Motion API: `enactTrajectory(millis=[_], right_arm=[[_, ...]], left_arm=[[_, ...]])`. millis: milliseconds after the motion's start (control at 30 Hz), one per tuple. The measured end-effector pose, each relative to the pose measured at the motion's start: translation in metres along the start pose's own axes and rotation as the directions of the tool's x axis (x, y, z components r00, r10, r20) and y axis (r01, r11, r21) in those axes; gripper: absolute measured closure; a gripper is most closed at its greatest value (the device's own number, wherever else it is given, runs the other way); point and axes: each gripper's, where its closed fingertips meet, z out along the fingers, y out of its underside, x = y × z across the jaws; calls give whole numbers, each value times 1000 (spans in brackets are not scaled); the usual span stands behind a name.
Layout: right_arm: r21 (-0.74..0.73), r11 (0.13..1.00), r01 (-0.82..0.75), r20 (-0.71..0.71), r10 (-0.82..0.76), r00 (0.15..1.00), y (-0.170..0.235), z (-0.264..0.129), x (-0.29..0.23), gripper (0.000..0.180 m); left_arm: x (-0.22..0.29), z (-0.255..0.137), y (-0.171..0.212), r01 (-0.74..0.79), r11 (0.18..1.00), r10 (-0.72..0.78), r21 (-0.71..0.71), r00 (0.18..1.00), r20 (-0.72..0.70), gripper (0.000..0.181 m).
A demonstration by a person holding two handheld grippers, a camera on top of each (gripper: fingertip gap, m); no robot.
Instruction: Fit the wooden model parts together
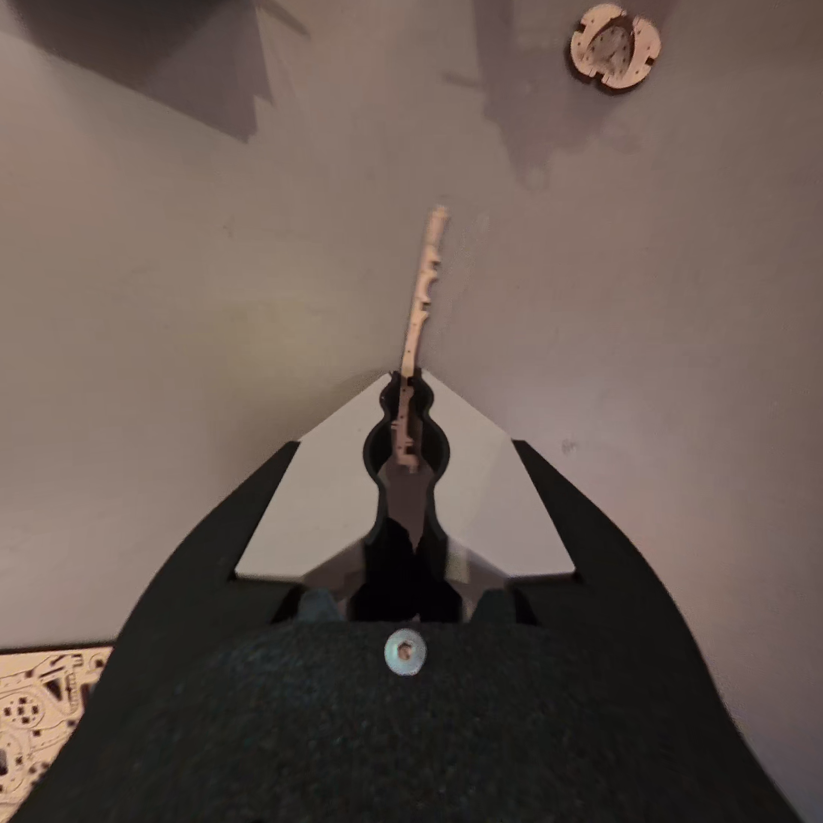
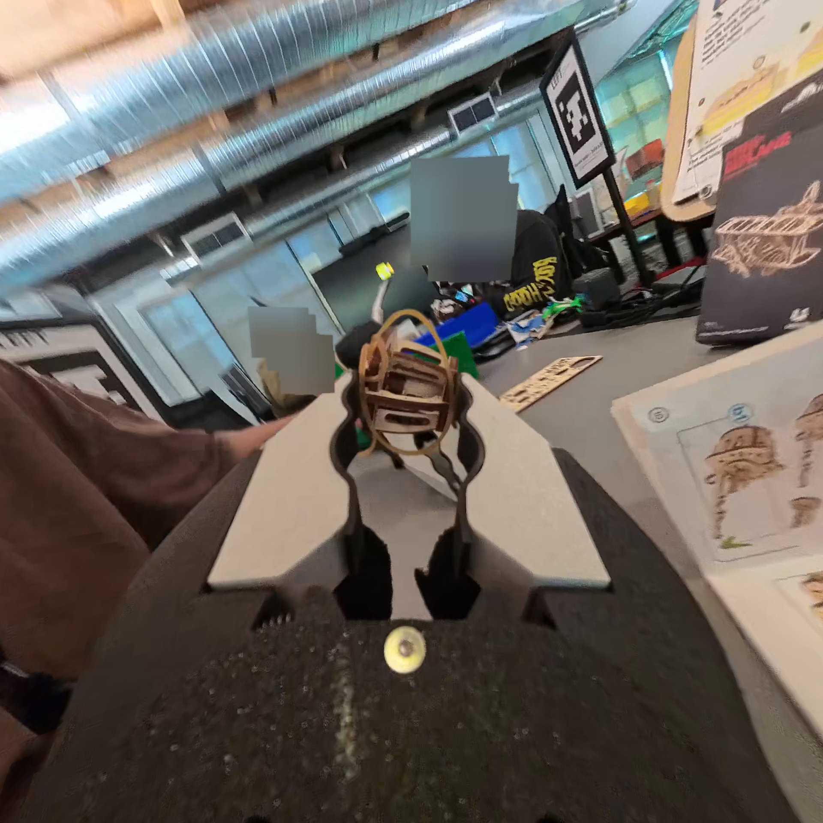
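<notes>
In the left wrist view my left gripper (image 1: 406,378) is shut on a thin notched wooden strip (image 1: 423,289), seen edge-on, which sticks out forward above the grey table (image 1: 178,311). A round notched wooden disc (image 1: 614,49) lies on the table at the far right. In the right wrist view my right gripper (image 2: 407,387) is shut on a small wooden model assembly (image 2: 407,392) wrapped in rubber bands and holds it raised above the table, tilted upward.
A laser-cut wooden parts sheet (image 1: 40,712) lies at the left gripper's lower left. In the right wrist view another parts sheet (image 2: 550,383) lies on the table, an instruction booklet (image 2: 730,481) at right, the kit box (image 2: 766,245) behind. A brown sleeve (image 2: 89,467) is at left; people sit behind. My hands' fingertips stand some 20 centimetres from each other.
</notes>
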Motion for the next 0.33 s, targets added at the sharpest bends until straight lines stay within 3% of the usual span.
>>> enactTrajectory(millis=[200,267,333], right_arm=[[98,934,-343,144,327,934,-2,9,-2,139],[111,898,-426,176,404,898,0,12,-2,139],[113,847,-520,203,492,846,3,16,-2,139]], left_arm=[[-9,-10,-1,57,998,-63,36,971,230,179],[-20,-38,-24,137,962,-208,238,929,305,179],[-27,-86,-62,178,823,-390,539,867,309,179]])
